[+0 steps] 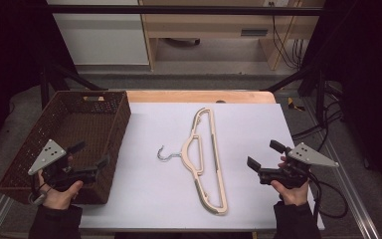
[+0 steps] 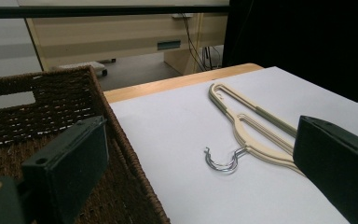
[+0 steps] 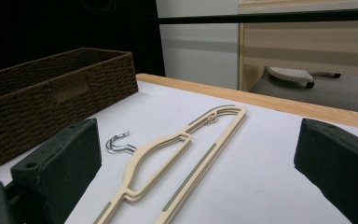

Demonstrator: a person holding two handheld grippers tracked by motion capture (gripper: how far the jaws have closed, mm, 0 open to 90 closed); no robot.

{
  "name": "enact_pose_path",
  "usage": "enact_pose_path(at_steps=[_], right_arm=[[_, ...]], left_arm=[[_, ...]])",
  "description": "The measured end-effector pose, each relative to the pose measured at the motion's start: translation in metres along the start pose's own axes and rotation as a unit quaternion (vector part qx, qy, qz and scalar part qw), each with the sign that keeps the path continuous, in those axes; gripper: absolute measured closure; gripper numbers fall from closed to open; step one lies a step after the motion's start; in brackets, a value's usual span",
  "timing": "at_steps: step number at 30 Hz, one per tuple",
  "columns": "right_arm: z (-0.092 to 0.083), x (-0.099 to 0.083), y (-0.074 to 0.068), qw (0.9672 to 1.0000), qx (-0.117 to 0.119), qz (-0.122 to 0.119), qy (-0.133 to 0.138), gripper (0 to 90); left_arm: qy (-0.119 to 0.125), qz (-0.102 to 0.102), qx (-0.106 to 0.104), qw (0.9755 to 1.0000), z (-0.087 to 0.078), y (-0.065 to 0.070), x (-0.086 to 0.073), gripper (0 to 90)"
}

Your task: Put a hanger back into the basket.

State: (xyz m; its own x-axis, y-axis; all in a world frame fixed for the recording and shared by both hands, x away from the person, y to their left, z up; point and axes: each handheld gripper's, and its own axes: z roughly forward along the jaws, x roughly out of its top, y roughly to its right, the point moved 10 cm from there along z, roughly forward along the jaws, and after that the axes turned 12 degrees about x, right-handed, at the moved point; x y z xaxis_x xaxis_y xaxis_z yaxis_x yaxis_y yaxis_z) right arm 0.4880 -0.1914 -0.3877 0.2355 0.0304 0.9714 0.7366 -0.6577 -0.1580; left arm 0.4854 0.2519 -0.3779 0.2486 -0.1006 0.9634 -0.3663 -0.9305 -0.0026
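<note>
Both hands sit at the near table edge: the left gripper (image 1: pixel 90 154) hovers over the wicker basket (image 1: pixel 110 130), the right gripper (image 1: pixel 263 154) over the white tabletop (image 1: pixel 248 124), jaws apart and empty. Between them lies the beige hanger (image 1: pixel 205 159), flat, its metal hook (image 1: pixel 165 154) pointing toward the basket.

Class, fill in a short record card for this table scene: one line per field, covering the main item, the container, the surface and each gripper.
main item: beige hanger with a metal hook, flat on the sheet, hook toward the basket
container: brown woven basket, at the table's left, apart from the hanger
surface: white sheet over a wooden table
left gripper: open, holding nothing, above the basket
right gripper: open, holding nothing, right of the hanger
</note>
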Motion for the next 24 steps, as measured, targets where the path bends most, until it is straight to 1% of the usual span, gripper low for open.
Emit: enact_pose_path(at_steps=[3, 4, 5, 6, 7, 9, 12, 13, 15, 16, 17, 18, 19, 21, 22, 23, 24], right_arm=[[0.0, -0.001, 0.0, 1.0, -0.001, 0.0, -0.003, 1.3], [0.0, 0.0, 0.0, 1.0, 0.0, 0.002, -0.003, 1.4], [0.0, 0.0, 0.0, 1.0, 0.0, 0.002, -0.003, 1.4], [0.002, 0.0, 0.0, 1.0, 0.0, 0.003, -0.003, 1.6], [0.002, 0.0, 0.0, 1.0, 0.0, 0.003, -0.003, 1.6], [0.005, -0.001, -0.002, 1.0, 0.002, 0.004, -0.007, 1.8], [0.007, -0.003, -0.004, 0.9999, 0.004, 0.003, -0.012, 1.9], [0.01, -0.004, -0.006, 0.9998, 0.007, 0.002, -0.019, 2.0], [0.014, -0.005, -0.009, 0.9997, 0.012, 0.002, -0.021, 2.1], [0.016, -0.005, -0.011, 0.9997, 0.012, 0.002, -0.023, 2.1], [0.016, -0.005, -0.011, 0.9997, 0.012, 0.002, -0.023, 2.1], [0.017, -0.006, -0.012, 0.9996, 0.014, 0.0, -0.026, 2.2], [0.02, -0.007, -0.016, 0.9993, 0.02, -0.003, -0.031, 2.2], [0.024, -0.007, -0.019, 0.9991, 0.023, -0.005, -0.034, 2.2], [0.025, -0.008, -0.021, 0.9991, 0.026, -0.005, -0.035, 2.3], [0.025, -0.008, -0.021, 0.9991, 0.026, -0.005, -0.035, 2.3], [0.028, -0.01, -0.022, 0.9988, 0.028, -0.005, -0.04, 2.3]], left_arm=[[0.001, 0.002, -0.001, 1.0, 0.0, 0.001, 0.0, 3.2], [0.002, 0.003, -0.005, 1.0, 0.0, 0.004, 0.001, 3.3], [0.002, 0.003, -0.005, 1.0, 0.0, 0.004, 0.001, 3.5], [0.003, 0.007, -0.01, 0.9999, 0.0, 0.008, 0.001, 3.6], [0.003, 0.007, -0.01, 0.9999, 0.0, 0.008, 0.001, 3.8], [-0.001, 0.016, -0.018, 0.9997, 0.003, 0.014, 0.001, 4.0], [-0.003, 0.02, -0.025, 0.9995, 0.005, 0.019, 0.001, 4.3], [-0.005, 0.027, -0.029, 0.9992, 0.009, 0.024, 0.001, 4.6], [-0.007, 0.038, -0.033, 0.9987, 0.013, 0.031, 0.002, 4.8], [-0.009, 0.042, -0.037, 0.9984, 0.015, 0.035, 0.002, 5.0], [-0.009, 0.042, -0.037, 0.9984, 0.015, 0.035, 0.002, 5.2], [-0.009, 0.045, -0.042, 0.9981, 0.017, 0.04, 0.002, 5.2], [-0.017, 0.055, -0.052, 0.997, 0.023, 0.051, 0.001, 5.7], [-0.027, 0.066, -0.062, 0.9956, 0.03, 0.063, -0.003, 5.7], [-0.034, 0.071, -0.066, 0.9946, 0.033, 0.068, -0.005, 5.8], [-0.034, 0.071, -0.066, 0.9946, 0.033, 0.068, -0.005, 6.1], [-0.048, 0.08, -0.073, 0.9929, 0.041, 0.079, -0.009, 6.1]])
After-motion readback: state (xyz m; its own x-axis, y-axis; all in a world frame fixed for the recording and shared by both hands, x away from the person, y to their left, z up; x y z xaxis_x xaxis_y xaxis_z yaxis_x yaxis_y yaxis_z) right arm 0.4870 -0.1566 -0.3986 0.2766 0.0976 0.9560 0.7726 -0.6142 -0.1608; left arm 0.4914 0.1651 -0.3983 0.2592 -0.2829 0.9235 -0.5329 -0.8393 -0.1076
